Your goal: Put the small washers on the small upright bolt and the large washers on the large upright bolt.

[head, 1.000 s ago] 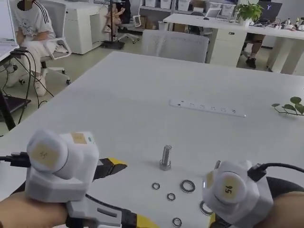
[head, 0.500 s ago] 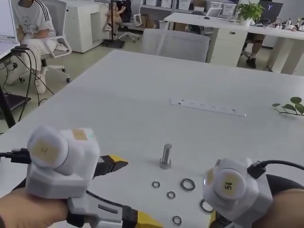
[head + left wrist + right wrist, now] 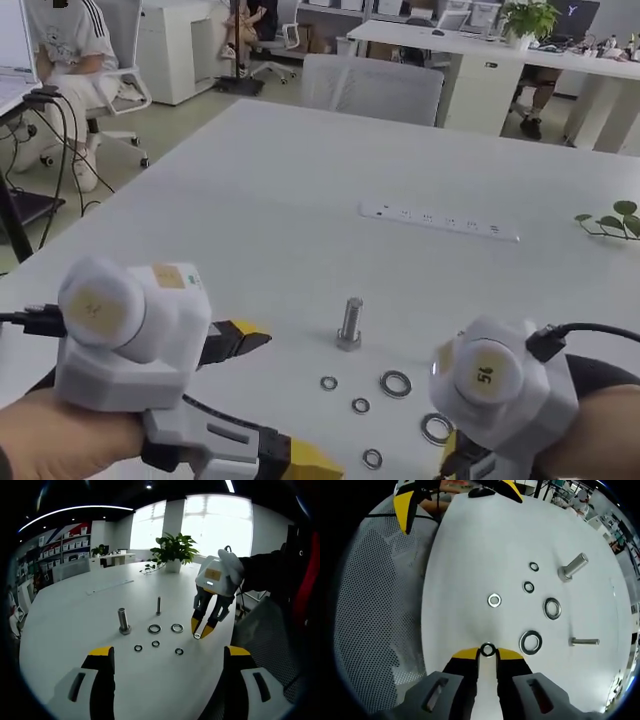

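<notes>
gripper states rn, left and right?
Left gripper: open, nothing between the jaws.
Right gripper: shut on a small washer, pinched at the tips.

Office with white desks [image 3: 470,42], grey chair [image 3: 372,92], potted plant [image 3: 173,555] and bright windows [image 3: 217,525].

"What stood on the white table [image 3: 280,200]?"
"A thick bolt [image 3: 349,323] and a thin bolt [image 3: 158,605], both upright. Two large washers [image 3: 396,383] and three small washers [image 3: 361,405] lay flat near them."
"Anything farther back?"
"A white power strip [image 3: 440,222], well apart."
</notes>
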Tool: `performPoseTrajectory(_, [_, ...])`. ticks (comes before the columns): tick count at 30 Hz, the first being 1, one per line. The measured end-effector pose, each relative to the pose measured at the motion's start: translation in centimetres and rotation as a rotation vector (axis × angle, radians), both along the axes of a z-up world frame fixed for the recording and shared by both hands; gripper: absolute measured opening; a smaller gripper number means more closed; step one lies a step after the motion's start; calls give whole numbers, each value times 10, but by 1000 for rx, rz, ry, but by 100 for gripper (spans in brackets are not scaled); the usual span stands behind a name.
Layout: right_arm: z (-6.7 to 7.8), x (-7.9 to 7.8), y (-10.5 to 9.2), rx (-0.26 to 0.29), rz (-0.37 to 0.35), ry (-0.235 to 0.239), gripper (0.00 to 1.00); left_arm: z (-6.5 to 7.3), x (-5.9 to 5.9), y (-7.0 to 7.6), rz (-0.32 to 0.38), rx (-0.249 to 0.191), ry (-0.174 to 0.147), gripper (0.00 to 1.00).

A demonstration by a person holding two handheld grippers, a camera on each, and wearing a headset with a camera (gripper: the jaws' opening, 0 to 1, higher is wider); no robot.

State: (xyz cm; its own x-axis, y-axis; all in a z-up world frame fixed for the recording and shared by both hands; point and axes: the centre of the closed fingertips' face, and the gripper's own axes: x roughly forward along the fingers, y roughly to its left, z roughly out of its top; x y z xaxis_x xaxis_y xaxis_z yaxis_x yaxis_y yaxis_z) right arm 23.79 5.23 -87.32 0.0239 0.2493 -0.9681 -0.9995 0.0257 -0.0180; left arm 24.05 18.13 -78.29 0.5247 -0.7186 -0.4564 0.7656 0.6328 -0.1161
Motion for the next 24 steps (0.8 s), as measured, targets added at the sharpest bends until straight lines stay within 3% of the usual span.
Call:
performPoseTrajectory(16, [32, 17, -9, 35, -49, -15, 14, 2, 1, 0, -2, -7, -5, 90])
performPoseTrajectory(24, [49, 36, -18, 46, -76, -52, 14, 2, 1, -1, -3, -5, -2, 90])
